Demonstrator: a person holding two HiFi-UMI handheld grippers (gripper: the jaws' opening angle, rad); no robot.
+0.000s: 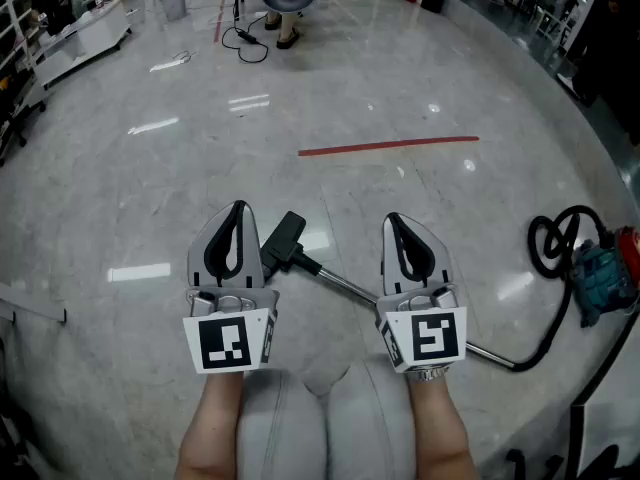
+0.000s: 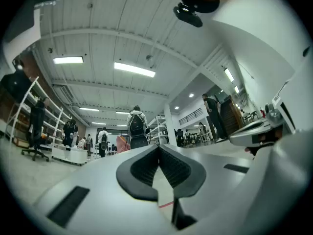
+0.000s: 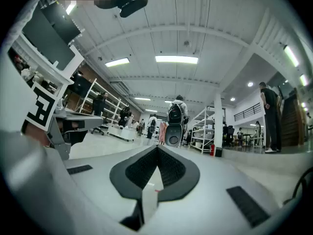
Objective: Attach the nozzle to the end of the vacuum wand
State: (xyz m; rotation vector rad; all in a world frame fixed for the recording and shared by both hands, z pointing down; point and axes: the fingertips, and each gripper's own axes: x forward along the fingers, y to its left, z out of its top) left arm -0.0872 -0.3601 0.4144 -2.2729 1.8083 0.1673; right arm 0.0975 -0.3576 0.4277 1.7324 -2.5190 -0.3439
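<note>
Seen from the head view, the left hand-held gripper (image 1: 238, 211) and the right hand-held gripper (image 1: 392, 220) are hovering over the floor (image 1: 150, 188), each with its jaws pressed together and pinching nothing. Between them the black nozzle (image 1: 283, 240) is lying on the floor, touching the tip of the vacuum wand (image 1: 350, 286). The gripper views are looking level across the room and are showing only shelves (image 3: 203, 126), ceiling lights (image 2: 134, 69) and a person wearing a backpack (image 2: 137, 126).
</note>
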